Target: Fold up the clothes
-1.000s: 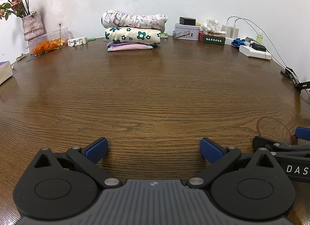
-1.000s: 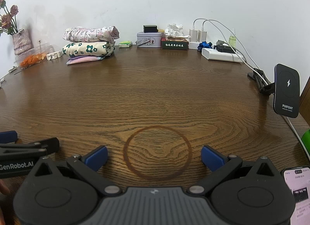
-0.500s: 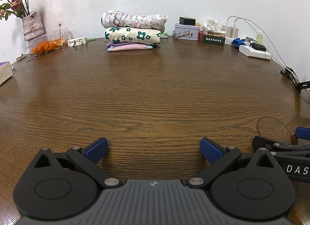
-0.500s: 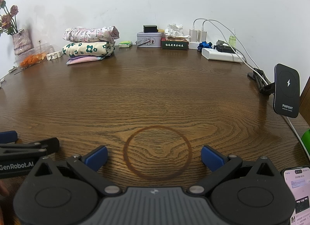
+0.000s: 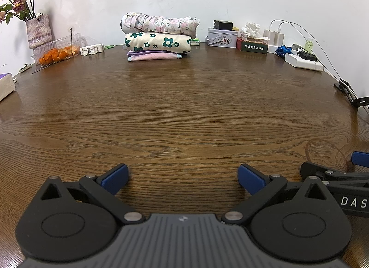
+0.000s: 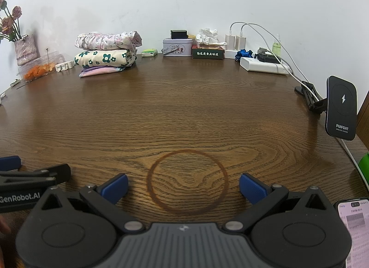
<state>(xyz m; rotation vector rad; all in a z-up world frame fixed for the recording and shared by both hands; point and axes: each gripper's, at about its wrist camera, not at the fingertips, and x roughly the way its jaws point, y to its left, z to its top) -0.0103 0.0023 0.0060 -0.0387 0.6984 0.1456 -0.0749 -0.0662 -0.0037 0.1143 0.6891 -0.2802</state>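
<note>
Plainly, the clothes lie far from both tools: a stack of folded clothes (image 5: 159, 37) sits at the far rim of the wooden table (image 5: 184, 111), close to the white wall. From the left gripper (image 5: 182, 174) the stack is at about twelve o'clock, a touch toward eleven; from the right gripper (image 6: 183, 184) it is at about ten to eleven o'clock, farther off to the side. The pile runs with its long axis across the view, left to right, broadside to both sets of jaws, with a rolled pink floral piece (image 5: 159, 23) on top, a cream piece with green flowers (image 5: 158, 42) under it and a thin pink and lilac layer at the bottom. The left tool looks the nearer and the more squarely lined up, so I judge a straight reach forward from that side would meet the stack first. No loose, unfolded garment shows anywhere on the board in either view, so the folding may be finished or the next piece lies out of sight. Both grippers sit low over the near edge of the table, side by side, level and pointing straight ahead; each has its blue pads spread wide with only bare wood between them. A dark ring stain (image 6: 187, 181) marks the wood between the right jaws. A phone (image 6: 354, 224) lies at four o'clock of the right tool.
</note>
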